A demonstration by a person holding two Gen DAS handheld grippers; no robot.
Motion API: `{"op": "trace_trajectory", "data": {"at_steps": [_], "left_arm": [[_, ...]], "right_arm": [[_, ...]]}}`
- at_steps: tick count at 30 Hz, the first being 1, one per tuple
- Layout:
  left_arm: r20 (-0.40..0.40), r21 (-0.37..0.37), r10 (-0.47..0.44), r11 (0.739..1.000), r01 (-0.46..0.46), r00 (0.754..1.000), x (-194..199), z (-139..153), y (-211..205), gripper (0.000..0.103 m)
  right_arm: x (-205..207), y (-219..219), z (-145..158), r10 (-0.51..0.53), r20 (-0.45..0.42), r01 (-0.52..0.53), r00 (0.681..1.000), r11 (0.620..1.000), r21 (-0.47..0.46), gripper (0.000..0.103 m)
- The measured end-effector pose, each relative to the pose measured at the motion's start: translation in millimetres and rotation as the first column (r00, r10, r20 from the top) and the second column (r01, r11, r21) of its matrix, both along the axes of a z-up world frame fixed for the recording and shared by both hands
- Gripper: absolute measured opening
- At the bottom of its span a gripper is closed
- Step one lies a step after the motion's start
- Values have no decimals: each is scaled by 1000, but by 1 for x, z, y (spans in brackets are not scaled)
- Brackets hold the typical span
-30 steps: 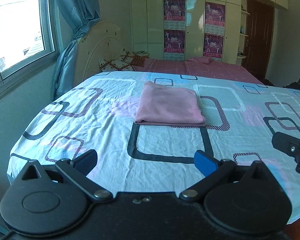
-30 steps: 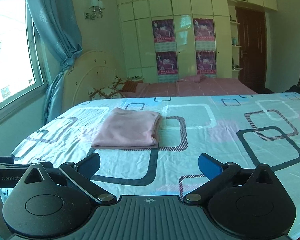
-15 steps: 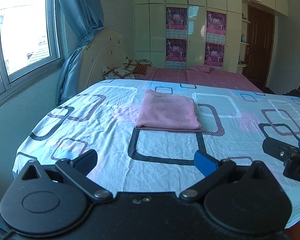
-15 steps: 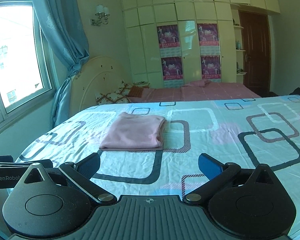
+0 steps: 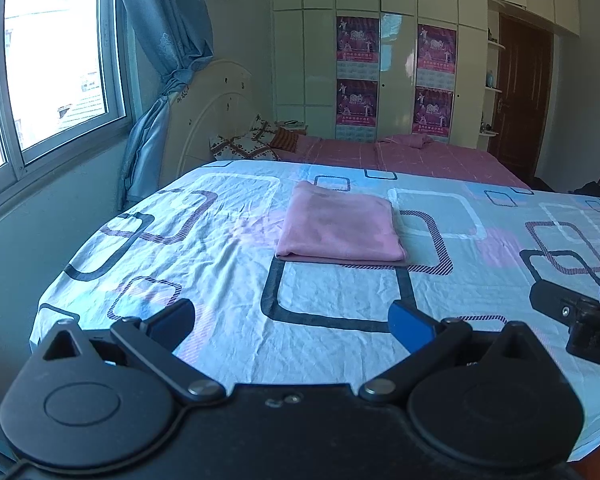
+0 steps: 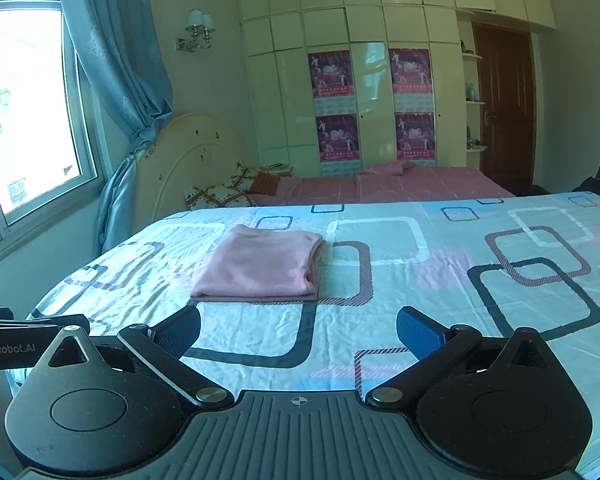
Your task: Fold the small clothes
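Pink garment [image 5: 340, 226] folded flat, neat rectangle on bedsheet [image 5: 220, 280].

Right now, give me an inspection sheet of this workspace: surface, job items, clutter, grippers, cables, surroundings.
Surface: patterned bedsheet, wrinkled.
Job's things: one pink garment, folded into a neat rectangle, lying flat.
Clutter: nothing seen on the sheet.
Grippers: left gripper and right gripper both open, empty, above the near edge, apart from the garment.
Cables: nothing seen.
Surroundings: window, blue curtain, wardrobe with posters, second bed, door.
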State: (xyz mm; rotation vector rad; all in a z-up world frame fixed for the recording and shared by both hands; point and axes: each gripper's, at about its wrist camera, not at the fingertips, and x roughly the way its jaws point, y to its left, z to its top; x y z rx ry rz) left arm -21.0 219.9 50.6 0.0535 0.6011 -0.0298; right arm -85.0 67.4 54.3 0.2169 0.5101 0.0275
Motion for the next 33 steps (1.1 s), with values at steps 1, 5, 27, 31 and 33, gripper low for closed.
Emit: {"op": "trace_trajectory", "data": {"at_steps": [1, 5, 27, 31, 33], "left_arm": [[0, 0, 1, 1000, -1, 1000, 0, 0, 0, 102], [-2, -1, 5, 1000, -5, 1000, 0, 1, 4, 102], [-7, 7, 19, 1000, -19, 1000, 4, 0, 11, 102], [-6, 8, 19, 1000, -19, 1000, 5, -1, 12, 102], [-7, 7, 18, 1000, -18, 1000, 5, -1, 11, 102]], "right_arm": [[0, 1, 0, -1, 0, 1, 1000, 1000, -1, 103], [0, 1, -1, 1, -4, -1, 1000, 1000, 1, 103], [5, 5, -2, 15, -7, -15, 1000, 1000, 0, 103], [7, 5, -3, 15, -9, -15, 1000, 1000, -1, 103], [7, 5, -3, 16, -9, -16, 1000, 1000, 0, 103]]}}
